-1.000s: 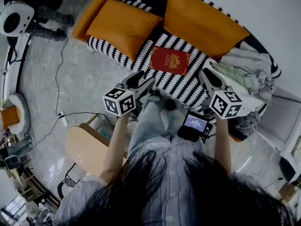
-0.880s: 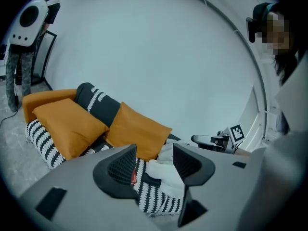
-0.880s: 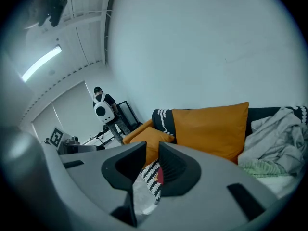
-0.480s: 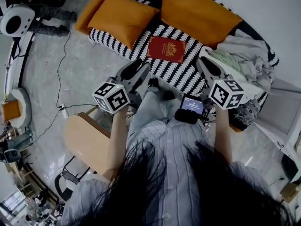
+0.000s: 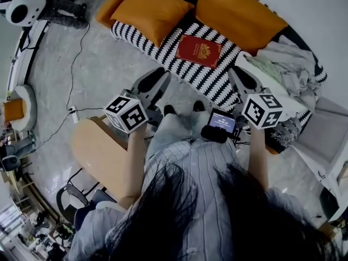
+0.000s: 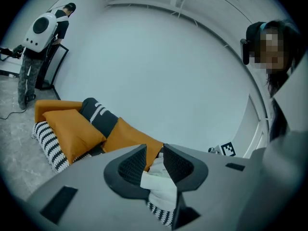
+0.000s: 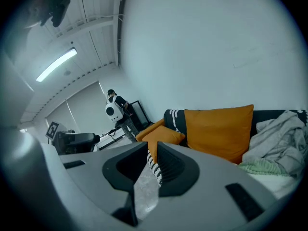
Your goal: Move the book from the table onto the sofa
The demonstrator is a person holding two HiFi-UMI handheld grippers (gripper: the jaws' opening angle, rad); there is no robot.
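Observation:
The red book (image 5: 198,51) with a gold emblem lies flat on the sofa's black-and-white striped seat (image 5: 142,36), in front of the orange cushions. My left gripper (image 5: 157,76) hangs over the floor, short of the seat's front edge and below-left of the book. Its jaws are closing with nothing between them (image 6: 155,150). My right gripper (image 5: 237,72) is at the seat's edge to the right of the book. Its jaws stand narrowly apart, still closing, and hold nothing (image 7: 152,148). Neither gripper view shows the book.
Two orange cushions (image 5: 149,7) (image 5: 234,15) lean on the sofa back. A heap of pale clothes (image 5: 288,64) fills the sofa's right end. A light wooden table (image 5: 100,156) is at my lower left. A person with a white backpack (image 6: 43,32) stands far off.
Both grippers have drawn back from the sofa and risen a little. The left gripper's jaws have narrowed from wide apart. The book has stayed on the seat.

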